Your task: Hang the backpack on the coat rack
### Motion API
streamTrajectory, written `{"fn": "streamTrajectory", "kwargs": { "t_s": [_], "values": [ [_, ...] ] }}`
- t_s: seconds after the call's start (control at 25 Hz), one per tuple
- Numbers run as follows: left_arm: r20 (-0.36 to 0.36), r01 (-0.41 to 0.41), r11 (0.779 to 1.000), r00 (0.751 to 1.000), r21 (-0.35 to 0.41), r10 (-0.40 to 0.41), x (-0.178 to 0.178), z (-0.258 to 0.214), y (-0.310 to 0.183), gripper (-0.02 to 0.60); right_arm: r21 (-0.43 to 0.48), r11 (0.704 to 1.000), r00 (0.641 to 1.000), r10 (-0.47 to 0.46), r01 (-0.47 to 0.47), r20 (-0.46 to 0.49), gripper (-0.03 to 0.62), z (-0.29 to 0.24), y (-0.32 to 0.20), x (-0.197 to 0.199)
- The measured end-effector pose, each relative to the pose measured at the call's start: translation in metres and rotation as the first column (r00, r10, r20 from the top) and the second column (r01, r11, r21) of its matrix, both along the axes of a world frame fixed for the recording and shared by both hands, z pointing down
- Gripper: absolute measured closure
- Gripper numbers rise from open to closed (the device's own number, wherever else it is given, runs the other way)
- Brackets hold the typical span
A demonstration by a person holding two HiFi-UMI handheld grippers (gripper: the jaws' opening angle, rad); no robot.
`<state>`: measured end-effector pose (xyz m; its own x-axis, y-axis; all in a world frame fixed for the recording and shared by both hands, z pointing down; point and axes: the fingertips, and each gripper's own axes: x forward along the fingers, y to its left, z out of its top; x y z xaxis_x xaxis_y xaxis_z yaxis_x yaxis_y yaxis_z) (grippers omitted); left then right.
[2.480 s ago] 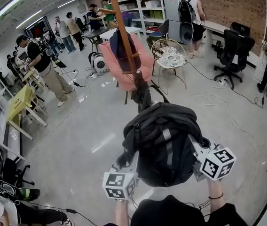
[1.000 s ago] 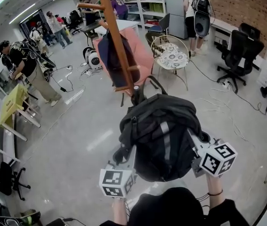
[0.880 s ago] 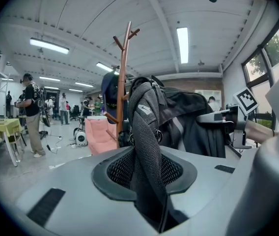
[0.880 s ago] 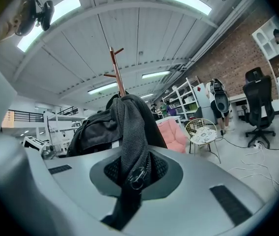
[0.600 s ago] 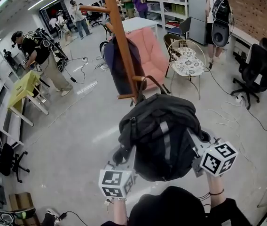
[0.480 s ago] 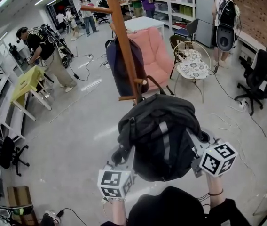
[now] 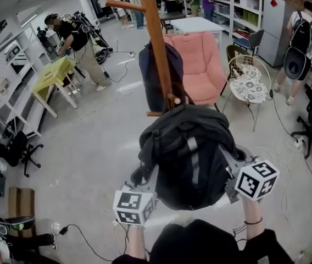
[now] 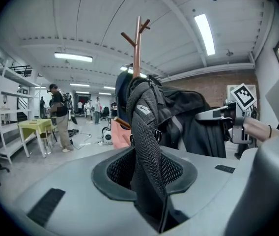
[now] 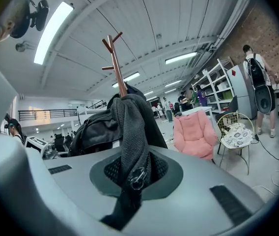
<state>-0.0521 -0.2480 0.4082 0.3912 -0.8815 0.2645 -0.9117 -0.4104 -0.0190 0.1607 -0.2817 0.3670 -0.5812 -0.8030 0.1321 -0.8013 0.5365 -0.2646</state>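
— The backpack (image 7: 188, 153) is hanging in mid-air between both grippers, its top just beside the rack (image 7: 157, 48)!
— Right, the left gripper (image 8: 147, 191) is pinching one mesh strap (image 8: 143, 132), and the right gripper (image 9: 129, 181) is squeezing almost fully closed on the other strap (image 9: 128, 132).

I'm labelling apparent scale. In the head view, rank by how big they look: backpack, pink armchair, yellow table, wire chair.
1. backpack, largest, though it is also nearest the camera.
2. pink armchair.
3. yellow table and wire chair look alike, so I won't rank them.
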Motion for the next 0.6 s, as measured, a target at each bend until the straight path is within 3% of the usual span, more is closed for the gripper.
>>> {"fn": "streamTrajectory", "kwargs": {
  "t_s": [0.6],
  "values": [
    [-0.004,0.003,0.994,1.0,-0.112,-0.004,-0.003,0.032,-0.019,0.466,-0.075,0.997,1.0,0.003,-0.004,-0.009,0.566,0.033,-0.031,-0.005]
  ]
}}
